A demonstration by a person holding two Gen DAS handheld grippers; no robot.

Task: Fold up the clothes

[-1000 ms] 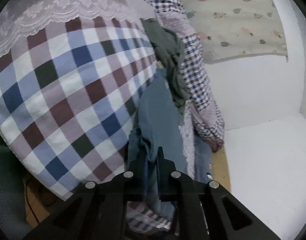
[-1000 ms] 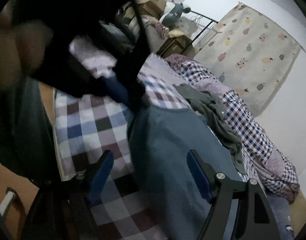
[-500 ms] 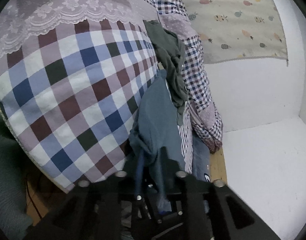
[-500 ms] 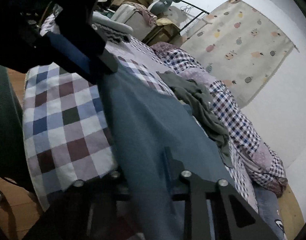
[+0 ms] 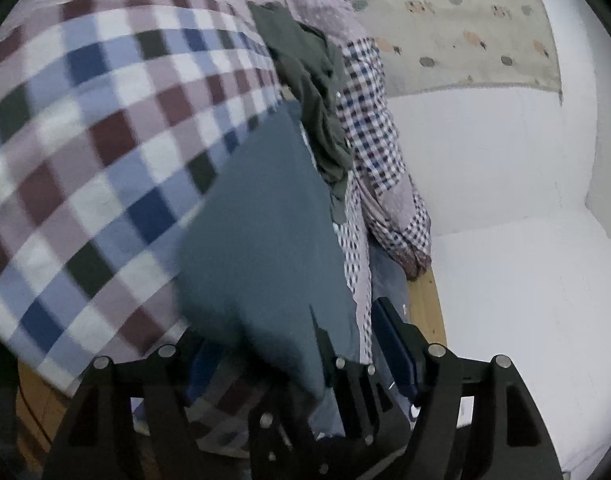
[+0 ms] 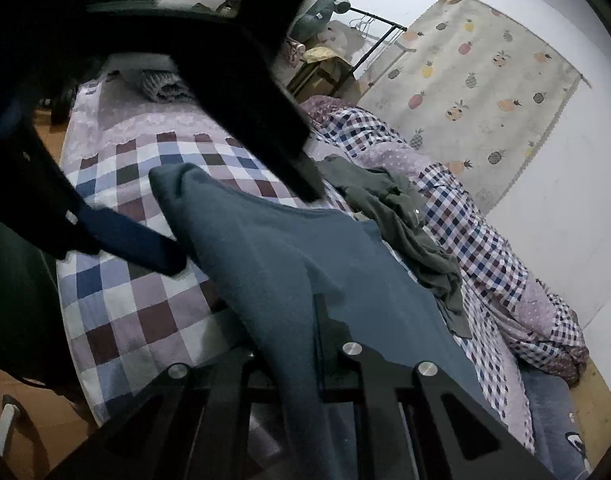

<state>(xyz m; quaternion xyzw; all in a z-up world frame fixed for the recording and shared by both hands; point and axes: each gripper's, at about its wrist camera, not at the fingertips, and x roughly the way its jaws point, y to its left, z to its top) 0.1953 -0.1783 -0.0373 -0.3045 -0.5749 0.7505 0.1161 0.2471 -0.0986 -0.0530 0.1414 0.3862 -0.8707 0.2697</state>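
Note:
A blue-grey garment (image 5: pixel 257 232) (image 6: pixel 305 248) lies draped over the near edge of the bed. My left gripper (image 5: pixel 297 360) (image 6: pixel 241 228) straddles one end of it. Its jaws are opening, and the blue pads (image 5: pixel 393 348) stand apart from the cloth in the left wrist view. In the right wrist view one blue pad (image 6: pixel 137 244) sits against the garment's edge. My right gripper (image 6: pixel 317 320) is closing tight on a fold of the same garment at the near end. A crumpled olive garment (image 5: pixel 313 92) (image 6: pixel 401 216) lies just beyond.
The bed wears a large-check blanket (image 5: pixel 85 140) (image 6: pixel 145 312). A small-check quilt (image 5: pixel 369 120) (image 6: pixel 485 232) is bunched along its far side by the white wall. A fruit-print curtain (image 6: pixel 485 72) hangs behind. Boxes and a rack (image 6: pixel 325 68) stand at the bed's head, over a wooden floor (image 5: pixel 429 304).
The left jaws went from shut on the garment to wide apart, letting the cloth go. The right jaws closed from wide open onto the garment. The left gripper shifted along the bed edge.

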